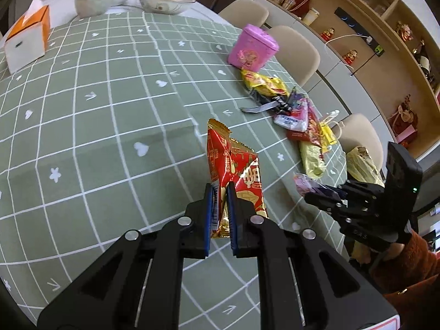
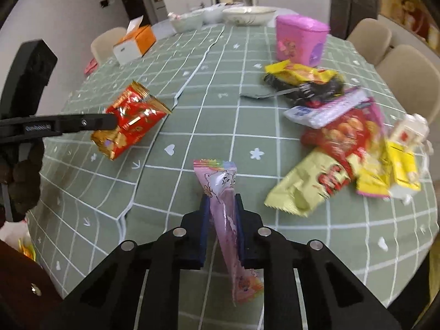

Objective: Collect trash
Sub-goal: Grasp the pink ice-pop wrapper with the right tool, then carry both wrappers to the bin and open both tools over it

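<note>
My left gripper (image 1: 220, 189) is shut on a red and gold snack packet (image 1: 233, 165) and holds it above the green checked tablecloth (image 1: 110, 126). In the right wrist view the same packet (image 2: 132, 118) hangs from the left gripper (image 2: 110, 122) at the left. My right gripper (image 2: 221, 200) is shut on a long pink wrapper (image 2: 225, 214), held above the table; it also shows in the left wrist view (image 1: 324, 192) at the right edge. A pile of wrappers (image 2: 338, 137) lies on the table at the right; it shows in the left wrist view (image 1: 294, 115) too.
A pink tin (image 1: 253, 48) stands behind the pile. An orange and white tissue box (image 1: 27, 41) and several bowls (image 1: 165, 0) sit at the far end. Beige chairs (image 1: 297, 52) line the right side, with shelves (image 1: 385, 41) beyond. The table edge is near.
</note>
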`<state>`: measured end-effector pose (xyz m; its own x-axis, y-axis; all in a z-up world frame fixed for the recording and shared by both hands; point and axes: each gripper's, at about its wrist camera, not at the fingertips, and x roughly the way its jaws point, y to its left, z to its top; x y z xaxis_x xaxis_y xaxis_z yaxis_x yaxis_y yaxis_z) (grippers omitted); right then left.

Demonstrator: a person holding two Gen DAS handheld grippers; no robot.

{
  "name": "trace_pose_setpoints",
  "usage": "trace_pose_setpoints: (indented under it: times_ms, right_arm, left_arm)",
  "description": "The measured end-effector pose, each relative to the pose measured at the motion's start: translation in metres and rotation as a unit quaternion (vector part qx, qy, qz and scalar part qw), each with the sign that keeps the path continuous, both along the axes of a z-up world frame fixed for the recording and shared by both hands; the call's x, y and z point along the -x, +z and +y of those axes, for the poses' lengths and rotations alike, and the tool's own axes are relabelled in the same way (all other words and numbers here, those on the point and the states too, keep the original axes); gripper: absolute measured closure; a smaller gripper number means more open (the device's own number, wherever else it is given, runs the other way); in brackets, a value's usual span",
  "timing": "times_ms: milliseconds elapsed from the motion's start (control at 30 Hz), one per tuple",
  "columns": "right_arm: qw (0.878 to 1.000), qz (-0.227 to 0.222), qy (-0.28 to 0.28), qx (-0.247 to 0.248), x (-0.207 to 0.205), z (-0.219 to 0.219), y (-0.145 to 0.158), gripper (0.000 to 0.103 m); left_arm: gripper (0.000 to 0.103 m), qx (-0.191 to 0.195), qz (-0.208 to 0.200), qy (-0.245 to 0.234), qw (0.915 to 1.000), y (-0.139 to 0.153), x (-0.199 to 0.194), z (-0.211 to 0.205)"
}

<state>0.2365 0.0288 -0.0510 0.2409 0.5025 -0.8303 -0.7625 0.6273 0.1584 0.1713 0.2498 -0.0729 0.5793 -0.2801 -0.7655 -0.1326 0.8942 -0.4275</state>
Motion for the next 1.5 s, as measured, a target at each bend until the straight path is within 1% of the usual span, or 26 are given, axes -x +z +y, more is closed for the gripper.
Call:
trace_pose_setpoints:
  times_ms: [100,267,367,467,567,633,733,833,967,1100,1200,1267,1367,1433,1500]
  right_arm:
    - [0.999,-0.004,-0.031,-0.018,0.002,-0.016,0.015,0.086]
    - [0.997,-0.031,-0.066,-0.018,0.004,-0.032,0.035,0.087]
    - [0.995,-0.049,-0.087,-0.02,0.005,-0.047,0.05,0.087]
    - [0.992,-0.064,-0.105,-0.034,0.004,-0.066,0.069,0.087]
    - [0.988,-0.086,-0.123,-0.047,0.004,-0.087,0.091,0.087]
    - [0.984,-0.103,-0.137,-0.057,0.003,-0.104,0.109,0.087]
    - [0.977,-0.131,-0.154,-0.069,0.003,-0.127,0.133,0.087]
    - [0.966,-0.168,-0.176,-0.082,0.003,-0.161,0.163,0.087]
    - [0.953,-0.204,-0.207,-0.087,0.006,-0.206,0.185,0.086]
    - [0.94,-0.221,-0.245,-0.088,0.003,-0.265,0.195,0.087]
    - [0.933,-0.226,-0.267,-0.083,-0.002,-0.306,0.194,0.087]
    - [0.929,-0.229,-0.281,-0.079,-0.007,-0.331,0.192,0.086]
    - [0.924,-0.228,-0.297,-0.08,-0.013,-0.367,0.188,0.086]
    - [0.922,-0.226,-0.305,-0.08,-0.016,-0.39,0.185,0.086]
    - [0.921,-0.224,-0.308,-0.081,-0.02,-0.403,0.183,0.086]
  left_arm:
    - [0.094,0.001,-0.007,-0.005,1.0,0.005,-0.004,-0.009]
    - [0.094,-0.004,-0.024,-0.021,0.9995,0.02,-0.013,-0.028]
    - [0.094,-0.021,-0.046,-0.033,0.9982,0.038,-0.02,-0.045]
    - [0.094,-0.029,-0.068,-0.04,0.9965,0.055,-0.026,-0.06]
    - [0.094,-0.035,-0.093,-0.049,0.9938,0.078,-0.034,-0.078]
    - [0.094,-0.039,-0.115,-0.056,0.991,0.096,-0.042,-0.095]
    - [0.094,-0.035,-0.148,-0.066,0.9861,0.123,-0.055,-0.121]
    - [0.094,-0.024,-0.18,-0.082,0.9799,0.148,-0.067,-0.154]
    - [0.094,-0.01,-0.212,-0.114,0.9705,0.174,-0.084,-0.211]
    - [0.094,-0.01,-0.227,-0.148,0.9626,0.183,-0.097,-0.268]
    - [0.094,-0.011,-0.225,-0.174,0.9588,0.181,-0.104,-0.312]
    - [0.094,-0.009,-0.218,-0.186,0.958,0.176,-0.11,-0.337]
    - [0.094,-0.005,-0.205,-0.196,0.959,0.165,-0.12,-0.374]
    - [0.094,-0.001,-0.195,-0.203,0.9595,0.159,-0.123,-0.396]
    - [0.094,-0.005,-0.191,-0.214,0.958,0.154,-0.126,-0.418]
